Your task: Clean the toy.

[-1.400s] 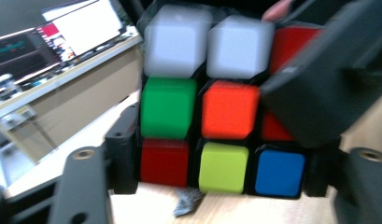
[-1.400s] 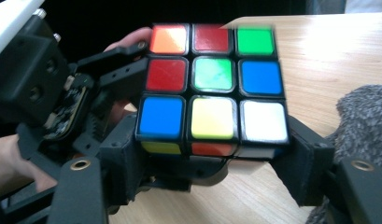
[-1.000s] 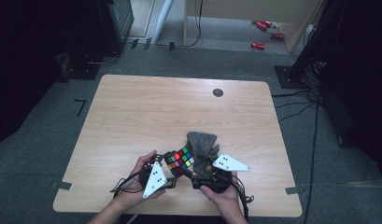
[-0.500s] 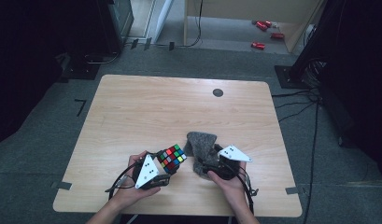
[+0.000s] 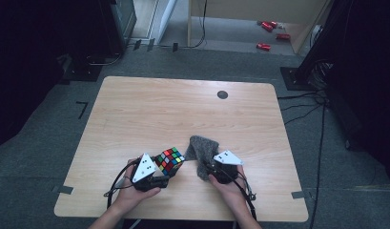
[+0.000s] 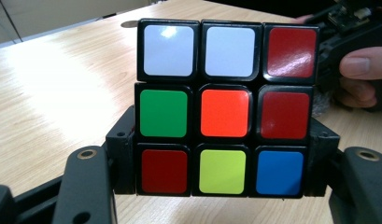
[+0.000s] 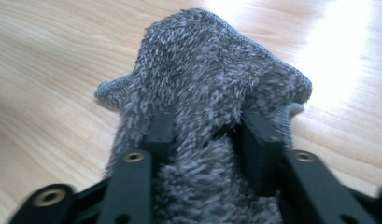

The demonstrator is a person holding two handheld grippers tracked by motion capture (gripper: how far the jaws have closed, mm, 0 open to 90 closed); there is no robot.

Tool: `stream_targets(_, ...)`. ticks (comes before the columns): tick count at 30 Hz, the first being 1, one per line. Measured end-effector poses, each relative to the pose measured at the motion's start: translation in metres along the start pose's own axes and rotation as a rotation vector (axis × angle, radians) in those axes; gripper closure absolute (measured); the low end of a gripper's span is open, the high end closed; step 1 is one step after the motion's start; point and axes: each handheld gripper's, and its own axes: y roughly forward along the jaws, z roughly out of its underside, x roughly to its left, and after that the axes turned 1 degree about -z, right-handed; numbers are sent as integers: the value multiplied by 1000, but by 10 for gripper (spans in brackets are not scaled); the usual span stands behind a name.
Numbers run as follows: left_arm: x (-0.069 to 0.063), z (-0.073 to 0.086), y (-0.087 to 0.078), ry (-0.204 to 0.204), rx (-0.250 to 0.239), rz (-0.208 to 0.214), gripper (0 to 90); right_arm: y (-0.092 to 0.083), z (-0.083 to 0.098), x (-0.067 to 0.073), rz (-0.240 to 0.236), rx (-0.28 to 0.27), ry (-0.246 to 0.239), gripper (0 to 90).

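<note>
Left claw point(image 5: 160, 177) is clamped tight on the Rubik's cube point(image 5: 169, 160), held just left of the grey cloth point(image 5: 202, 151). Right claw point(image 5: 209, 169) has just been closing, jaws now pinching a fold of that cloth. Fluffy fabric could slip free, I reckon. Table point(image 5: 149, 109) beyond the cloth is bare, nothing blocking.

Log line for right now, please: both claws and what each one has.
left claw: shut on cube | right claw: just closing, pads pressing cloth | table: cloth resting on it beside cube
</note>
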Motion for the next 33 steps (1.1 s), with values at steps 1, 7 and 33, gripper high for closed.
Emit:
stream_targets(1,1,0,0,-3,4,-7,346,-1,1,-2,-10,2,-2,649)
stream_targets(7,7,3,-2,-24,16,-19,346,-12,6,0,-49,31,-50,678)
stream_targets(33,-32,-3,18,184,39,118,347,-52,-22,42,-277,-223,-15,765)
